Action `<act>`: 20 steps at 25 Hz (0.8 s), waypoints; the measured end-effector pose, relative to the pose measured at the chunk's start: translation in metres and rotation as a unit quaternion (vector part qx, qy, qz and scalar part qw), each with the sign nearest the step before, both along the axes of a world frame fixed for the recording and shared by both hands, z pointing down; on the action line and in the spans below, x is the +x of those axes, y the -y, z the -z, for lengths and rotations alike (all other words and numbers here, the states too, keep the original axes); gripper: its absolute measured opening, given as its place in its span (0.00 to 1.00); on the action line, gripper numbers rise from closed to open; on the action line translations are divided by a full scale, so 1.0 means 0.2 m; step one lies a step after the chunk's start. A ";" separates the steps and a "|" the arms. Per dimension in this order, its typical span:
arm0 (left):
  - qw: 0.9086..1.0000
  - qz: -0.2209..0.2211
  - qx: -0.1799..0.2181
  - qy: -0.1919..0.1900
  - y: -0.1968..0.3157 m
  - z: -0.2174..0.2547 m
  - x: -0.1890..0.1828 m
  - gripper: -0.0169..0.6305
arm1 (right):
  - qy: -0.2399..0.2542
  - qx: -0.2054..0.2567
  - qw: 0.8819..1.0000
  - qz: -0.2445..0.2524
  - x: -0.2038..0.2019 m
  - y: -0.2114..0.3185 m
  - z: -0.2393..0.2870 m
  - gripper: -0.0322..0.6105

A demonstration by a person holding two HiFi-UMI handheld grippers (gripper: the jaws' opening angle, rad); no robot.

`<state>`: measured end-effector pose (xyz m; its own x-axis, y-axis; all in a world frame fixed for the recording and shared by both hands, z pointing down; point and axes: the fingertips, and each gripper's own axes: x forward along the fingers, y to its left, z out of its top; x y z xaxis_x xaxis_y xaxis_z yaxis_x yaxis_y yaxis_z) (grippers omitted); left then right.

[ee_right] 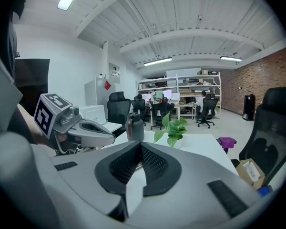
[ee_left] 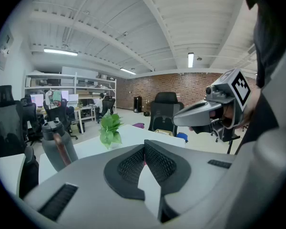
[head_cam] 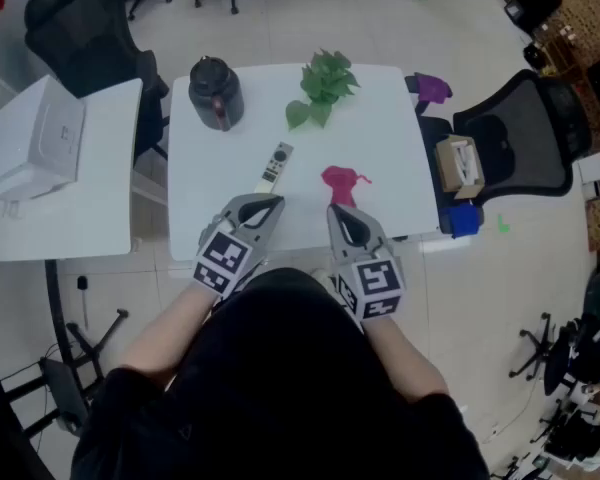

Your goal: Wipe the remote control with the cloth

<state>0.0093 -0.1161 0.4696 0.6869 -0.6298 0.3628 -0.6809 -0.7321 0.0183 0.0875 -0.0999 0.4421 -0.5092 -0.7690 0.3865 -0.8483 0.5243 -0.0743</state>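
Observation:
A slim grey remote control (head_cam: 275, 165) lies on the white table (head_cam: 380, 148), angled toward the far right. A crumpled magenta cloth (head_cam: 341, 182) sits to its right. My left gripper (head_cam: 273, 204) hangs shut and empty over the table's near edge, just short of the remote. Level with it, my right gripper (head_cam: 334, 211) is shut and empty just short of the cloth. In the left gripper view the jaws (ee_left: 144, 146) meet, with the right gripper (ee_left: 177, 120) off to the right. The right gripper view shows its jaws (ee_right: 141, 147) closed and the left gripper (ee_right: 112, 138) at left.
A dark jug (head_cam: 215, 92) stands at the table's far left, a green plant (head_cam: 323, 86) at the far middle. A second white table with a white box (head_cam: 40, 138) is to the left. Black office chairs (head_cam: 525, 133) flank the table; a cardboard box (head_cam: 458, 164) sits at right.

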 end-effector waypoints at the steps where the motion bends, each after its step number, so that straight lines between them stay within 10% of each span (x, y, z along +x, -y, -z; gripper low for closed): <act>1: 1.000 0.003 -0.002 0.003 0.01 -0.02 0.00 0.03 | -0.004 0.001 1.000 0.001 0.01 0.00 -0.01 0.06; 20: 0.984 0.126 -0.055 0.114 0.45 -0.66 -0.17 0.47 | -0.013 -0.011 1.000 -0.003 0.05 -0.07 -0.06 0.06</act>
<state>-0.0240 -0.2059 0.6026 0.4068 -0.7178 0.5650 -0.8359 -0.5420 -0.0866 0.0979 -0.0868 0.4531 -0.4950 -0.7630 0.4156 -0.8528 0.5183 -0.0642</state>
